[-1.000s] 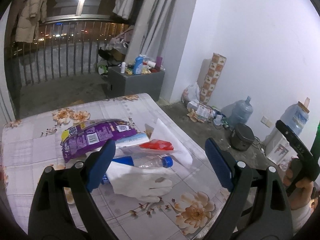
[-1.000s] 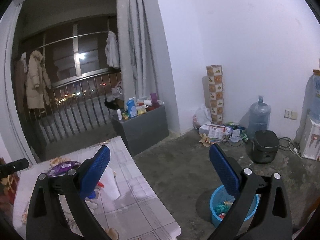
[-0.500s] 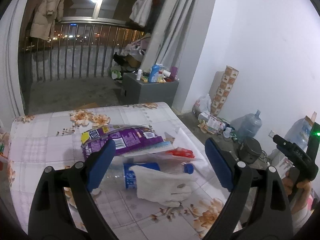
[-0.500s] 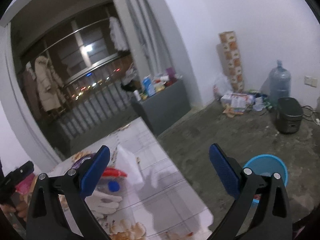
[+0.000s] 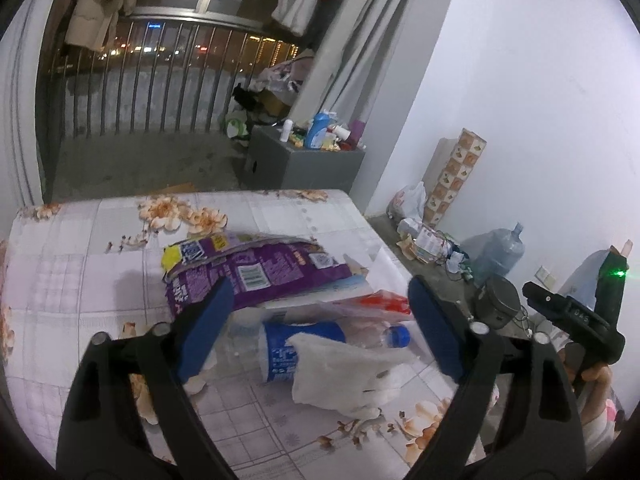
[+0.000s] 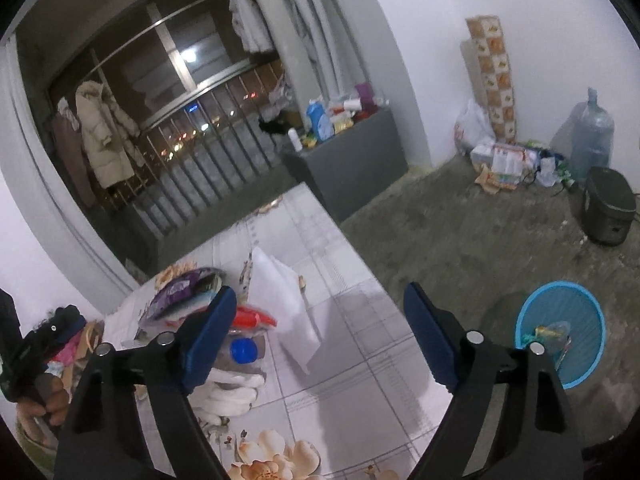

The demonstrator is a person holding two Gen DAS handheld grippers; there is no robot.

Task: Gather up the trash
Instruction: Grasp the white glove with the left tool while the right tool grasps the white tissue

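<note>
A pile of trash lies on the flowered table point(image 5: 80, 280): a purple snack bag point(image 5: 256, 276), a red wrapper point(image 5: 384, 304), a clear bottle point(image 5: 300, 348) with a blue label and cap, a white glove point(image 5: 344, 376) and a white sheet point(image 6: 280, 300). My left gripper point(image 5: 318, 286) hovers over the bottle and glove, its jaws wide and closing a little, pressing on nothing. My right gripper point(image 6: 320, 292) hangs over the table's right part beside the sheet, with the bottle cap point(image 6: 243, 350) by its left finger. Its jaws are also closing slightly and hold nothing. A blue basket point(image 6: 524, 320) with some trash stands on the floor.
A grey cabinet point(image 5: 320, 168) with bottles stands past the table's far edge, before a railing. A water jug point(image 6: 592, 132), a dark cooker point(image 6: 608, 208) and bags sit along the white wall. The table's right edge drops to bare concrete floor.
Both grippers came nearer to the pile and lower. The right one tipped down, so the table and the blue basket now fill its view. Both pairs of jaws narrowed slightly.
</note>
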